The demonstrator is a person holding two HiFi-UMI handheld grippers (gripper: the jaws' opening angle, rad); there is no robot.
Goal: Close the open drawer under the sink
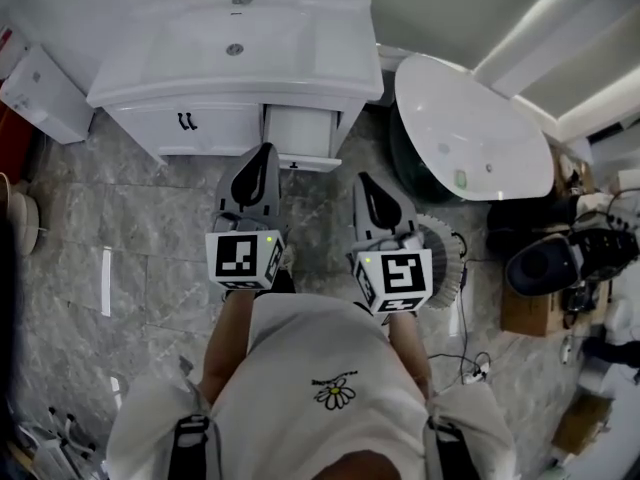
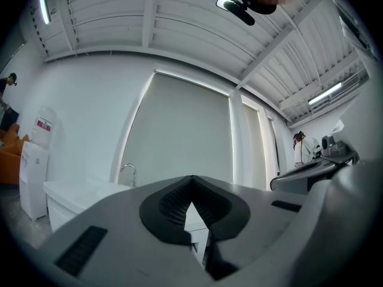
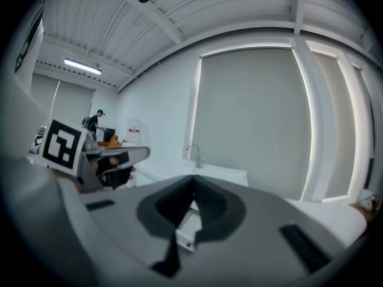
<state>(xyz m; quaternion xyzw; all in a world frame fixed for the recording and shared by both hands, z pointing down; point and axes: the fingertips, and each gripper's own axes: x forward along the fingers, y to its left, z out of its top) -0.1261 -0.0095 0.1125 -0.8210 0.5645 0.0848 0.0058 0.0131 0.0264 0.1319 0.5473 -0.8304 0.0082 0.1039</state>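
Note:
The white vanity (image 1: 150, 93) with its sink (image 1: 235, 38) stands at the top of the head view. Its right-hand drawer (image 1: 300, 136) is pulled out over the grey floor. My left gripper (image 1: 266, 150) points at the drawer's front left corner, a short way from it, jaws shut and empty. To its right and a little further back, my right gripper (image 1: 362, 178) is also shut and empty. In the left gripper view the jaws (image 2: 191, 179) meet, with the white drawer (image 2: 196, 223) showing in the gap below. The right gripper view shows closed jaws (image 3: 193, 179) and the drawer (image 3: 187, 227) beyond.
The vanity's left door carries two black handles (image 1: 186, 121). A large white basin (image 1: 470, 128) lies on the floor at the right, close to the drawer. A white box (image 1: 40, 93) stands at the left. Cables (image 1: 470, 368) and equipment (image 1: 545, 263) crowd the right side.

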